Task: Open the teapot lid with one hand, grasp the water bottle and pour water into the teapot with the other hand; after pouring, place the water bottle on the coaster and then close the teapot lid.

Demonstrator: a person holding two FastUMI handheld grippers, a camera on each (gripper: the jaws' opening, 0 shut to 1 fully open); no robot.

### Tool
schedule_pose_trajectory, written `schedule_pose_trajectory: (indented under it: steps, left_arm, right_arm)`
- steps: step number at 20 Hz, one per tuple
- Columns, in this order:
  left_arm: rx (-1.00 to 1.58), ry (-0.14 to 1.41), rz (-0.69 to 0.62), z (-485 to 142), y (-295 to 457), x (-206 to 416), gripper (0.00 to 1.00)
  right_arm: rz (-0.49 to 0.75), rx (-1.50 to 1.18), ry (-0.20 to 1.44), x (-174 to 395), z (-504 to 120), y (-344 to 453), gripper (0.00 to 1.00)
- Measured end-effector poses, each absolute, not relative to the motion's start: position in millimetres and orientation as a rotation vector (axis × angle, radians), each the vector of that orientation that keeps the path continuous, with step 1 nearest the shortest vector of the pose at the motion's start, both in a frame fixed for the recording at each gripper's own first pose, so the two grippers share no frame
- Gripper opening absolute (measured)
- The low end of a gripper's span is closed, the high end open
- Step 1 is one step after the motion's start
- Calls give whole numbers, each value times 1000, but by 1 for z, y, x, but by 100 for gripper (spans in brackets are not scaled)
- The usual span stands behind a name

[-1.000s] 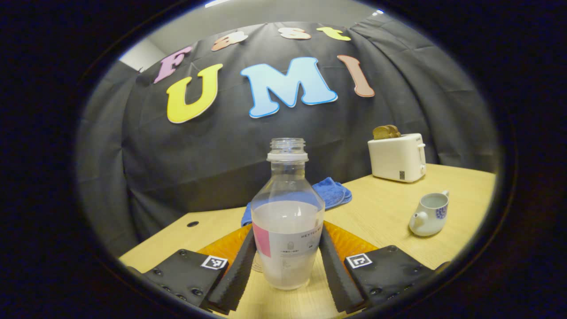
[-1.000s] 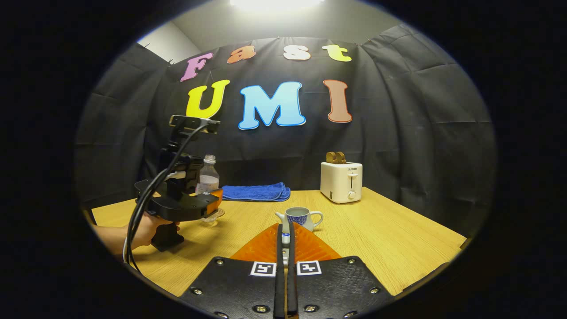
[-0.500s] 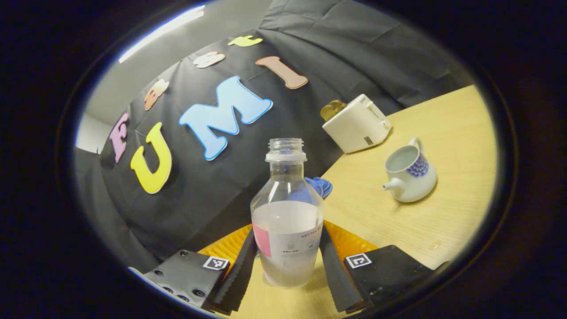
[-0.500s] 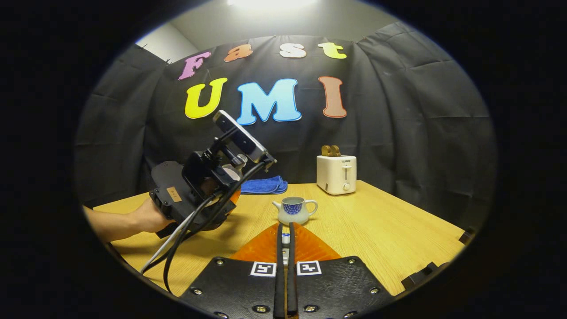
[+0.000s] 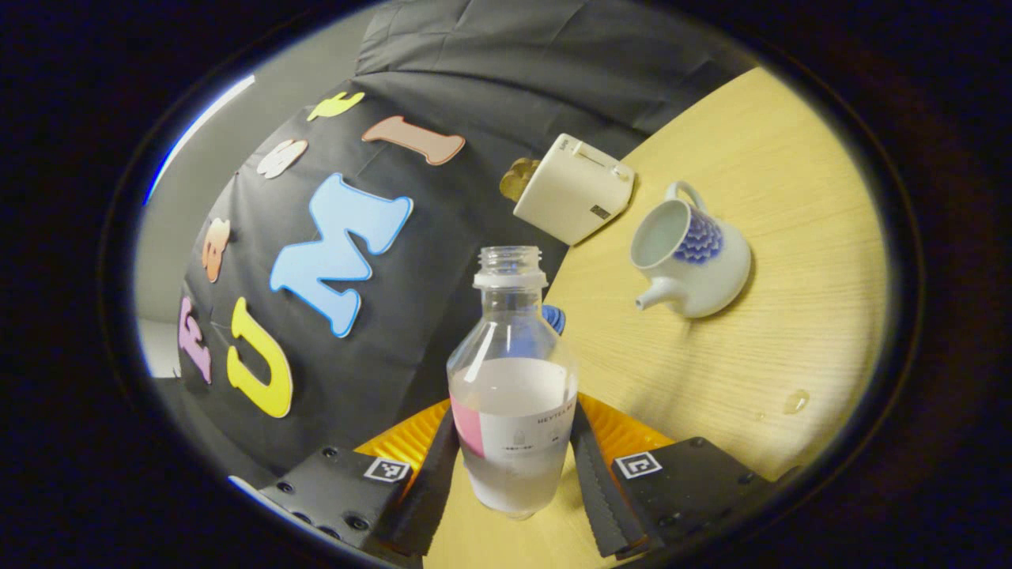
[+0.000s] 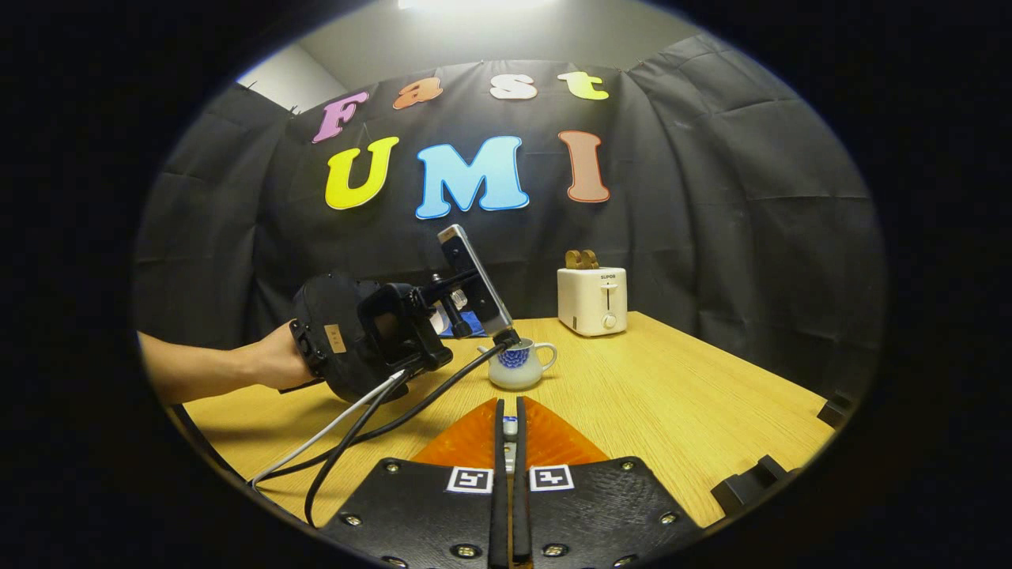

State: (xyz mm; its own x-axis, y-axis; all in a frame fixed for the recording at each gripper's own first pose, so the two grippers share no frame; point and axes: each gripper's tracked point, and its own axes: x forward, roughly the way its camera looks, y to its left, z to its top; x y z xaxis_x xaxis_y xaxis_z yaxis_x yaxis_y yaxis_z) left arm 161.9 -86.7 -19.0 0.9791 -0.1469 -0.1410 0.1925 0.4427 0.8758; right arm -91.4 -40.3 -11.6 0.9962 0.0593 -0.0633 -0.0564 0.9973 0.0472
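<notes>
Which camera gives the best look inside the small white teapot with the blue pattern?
The left gripper view: the white teapot with the blue pattern is near, its lidless mouth facing the camera. The right gripper view shows it farther off, side-on, partly behind the left gripper's cable.

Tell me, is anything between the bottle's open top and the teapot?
No. In the left gripper view, only bare table separates the mouth of the water bottle from the open teapot. The toaster stands off to one side.

Black cloth wall behind wood table — ceiling light overhead (bright), toaster at back.
</notes>
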Motion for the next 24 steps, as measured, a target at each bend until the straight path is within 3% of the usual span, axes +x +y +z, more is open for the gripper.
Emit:
schedule_pose_trajectory:
  steps: [24]
  left_arm:
    - [1607, 103, -258, -36, -117, 182, 84]
  right_arm:
    - [42, 49, 70, -95, -12, -52, 2]
